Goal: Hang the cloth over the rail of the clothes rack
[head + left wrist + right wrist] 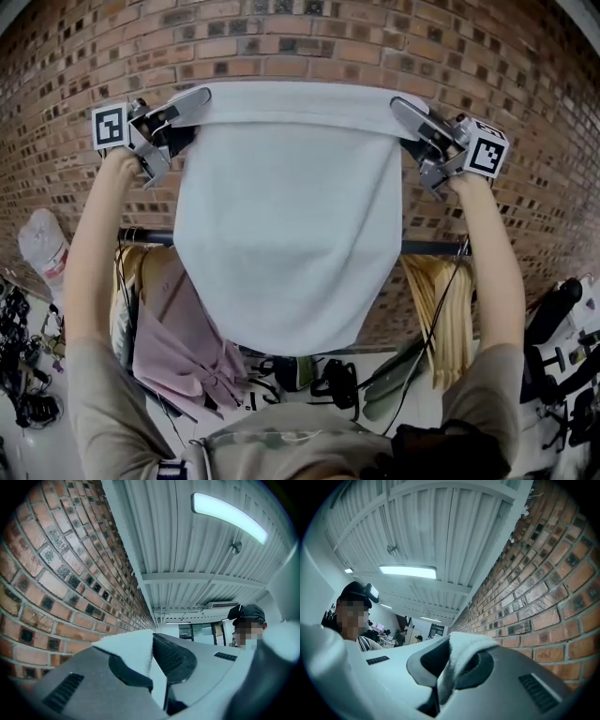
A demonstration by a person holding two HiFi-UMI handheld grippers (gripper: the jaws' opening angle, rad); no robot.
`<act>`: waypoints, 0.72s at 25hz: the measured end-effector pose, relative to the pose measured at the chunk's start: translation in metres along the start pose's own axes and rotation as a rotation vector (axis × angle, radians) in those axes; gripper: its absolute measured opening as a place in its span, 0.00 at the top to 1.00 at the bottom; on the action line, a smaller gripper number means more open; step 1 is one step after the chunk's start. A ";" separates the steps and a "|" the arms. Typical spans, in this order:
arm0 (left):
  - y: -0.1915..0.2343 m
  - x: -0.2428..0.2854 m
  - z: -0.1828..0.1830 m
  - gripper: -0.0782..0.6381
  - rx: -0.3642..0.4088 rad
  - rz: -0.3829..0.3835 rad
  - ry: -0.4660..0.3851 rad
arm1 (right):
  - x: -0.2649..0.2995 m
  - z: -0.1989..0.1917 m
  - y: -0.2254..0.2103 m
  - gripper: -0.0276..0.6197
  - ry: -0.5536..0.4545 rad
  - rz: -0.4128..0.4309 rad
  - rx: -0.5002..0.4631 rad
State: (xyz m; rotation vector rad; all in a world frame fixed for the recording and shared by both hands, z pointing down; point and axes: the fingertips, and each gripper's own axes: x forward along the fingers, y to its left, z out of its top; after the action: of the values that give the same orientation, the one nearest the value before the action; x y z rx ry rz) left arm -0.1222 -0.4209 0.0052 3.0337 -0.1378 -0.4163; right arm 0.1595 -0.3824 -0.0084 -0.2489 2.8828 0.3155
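A pale grey cloth [286,225] hangs spread out in front of the brick wall, held up by its two top corners. My left gripper [199,99] is shut on the upper left corner, my right gripper [401,106] is shut on the upper right corner. The cloth hangs down past the dark rail [433,248] of the clothes rack and hides the rail's middle. In the left gripper view the cloth [136,644] is pinched between the jaws. The cloth [459,656] bunches between the jaws in the right gripper view.
Garments hang on the rail: a mauve one [183,347] at left, wooden hangers [445,314] at right. A white bag [42,248] sits far left. Dark gear [333,380] lies on the floor below. A person in a cap [351,611] stands behind.
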 end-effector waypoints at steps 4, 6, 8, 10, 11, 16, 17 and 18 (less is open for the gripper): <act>0.032 0.004 -0.010 0.86 -0.020 0.052 0.024 | -0.005 -0.018 -0.033 0.93 0.034 -0.045 0.026; 0.044 0.008 -0.015 0.86 -0.023 0.084 0.026 | -0.008 -0.023 -0.044 0.93 0.039 -0.062 0.033; 0.050 0.011 -0.016 0.86 -0.019 0.099 0.022 | -0.009 -0.028 -0.050 0.93 0.042 -0.072 0.039; 0.056 0.010 -0.017 0.86 -0.014 0.114 0.026 | -0.007 -0.036 -0.053 0.93 0.067 -0.084 0.044; 0.060 0.008 -0.017 0.87 -0.013 0.125 0.032 | -0.005 -0.040 -0.055 0.93 0.084 -0.090 0.046; 0.077 0.001 -0.018 0.86 -0.033 0.156 0.054 | 0.007 -0.054 -0.065 0.93 0.120 -0.111 0.066; 0.080 -0.001 -0.022 0.86 -0.039 0.158 0.061 | 0.008 -0.058 -0.068 0.93 0.129 -0.117 0.074; 0.084 -0.002 -0.026 0.87 -0.046 0.163 0.070 | 0.008 -0.062 -0.069 0.93 0.137 -0.123 0.081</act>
State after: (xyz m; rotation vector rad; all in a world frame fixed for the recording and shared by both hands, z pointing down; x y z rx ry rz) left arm -0.1236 -0.5021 0.0379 2.9583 -0.3624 -0.2957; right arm 0.1523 -0.4646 0.0351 -0.4472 2.9890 0.1656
